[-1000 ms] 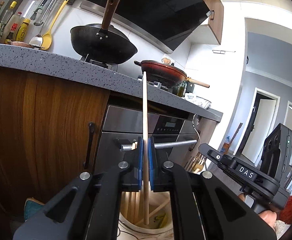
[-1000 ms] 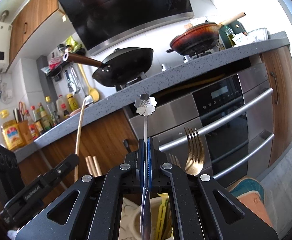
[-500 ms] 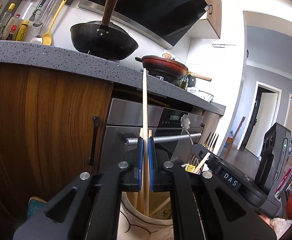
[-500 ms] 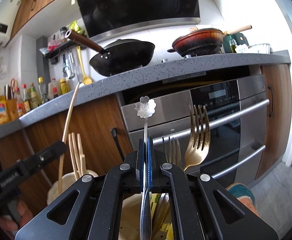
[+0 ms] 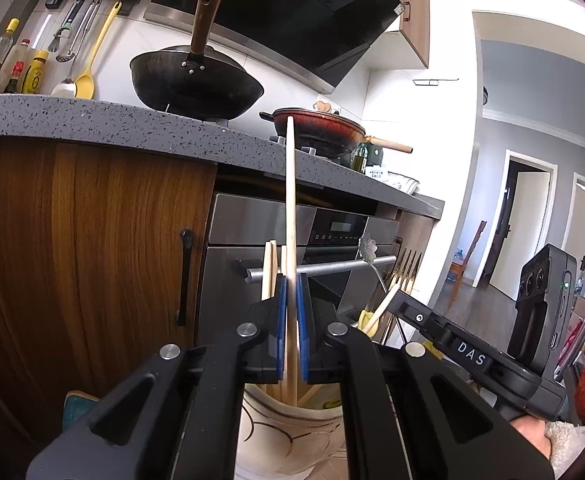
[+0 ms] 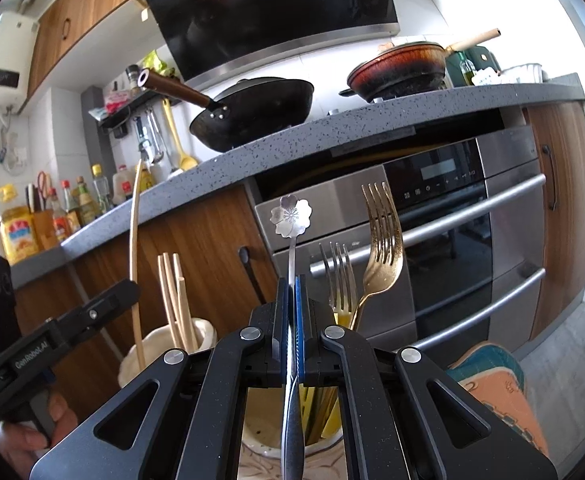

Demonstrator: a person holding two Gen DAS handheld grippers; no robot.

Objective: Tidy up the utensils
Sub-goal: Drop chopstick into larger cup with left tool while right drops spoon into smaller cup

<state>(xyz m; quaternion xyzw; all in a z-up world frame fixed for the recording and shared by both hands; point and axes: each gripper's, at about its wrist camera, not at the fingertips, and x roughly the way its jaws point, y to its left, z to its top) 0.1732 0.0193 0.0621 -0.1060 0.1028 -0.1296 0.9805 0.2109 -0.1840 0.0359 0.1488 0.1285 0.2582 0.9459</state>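
jaws of the left gripper (image 5: 290,322) are clenched on a long wooden chopstick (image 5: 289,200), thin, light, stiff, its lower end inside the cream holder (image 5: 288,428). jaws of the right gripper (image 6: 291,320) pinch a flower-topped spoon (image 6: 291,216) at mid-handle; smooth metal may slip. its holder (image 6: 260,436) stands below, forks (image 6: 380,240) beyond.

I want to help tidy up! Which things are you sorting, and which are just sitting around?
Sorting: chopstick, flower spoon, forks, white jar, other jar.
Just sitting: wok, red pan, sauce bottles, oven.
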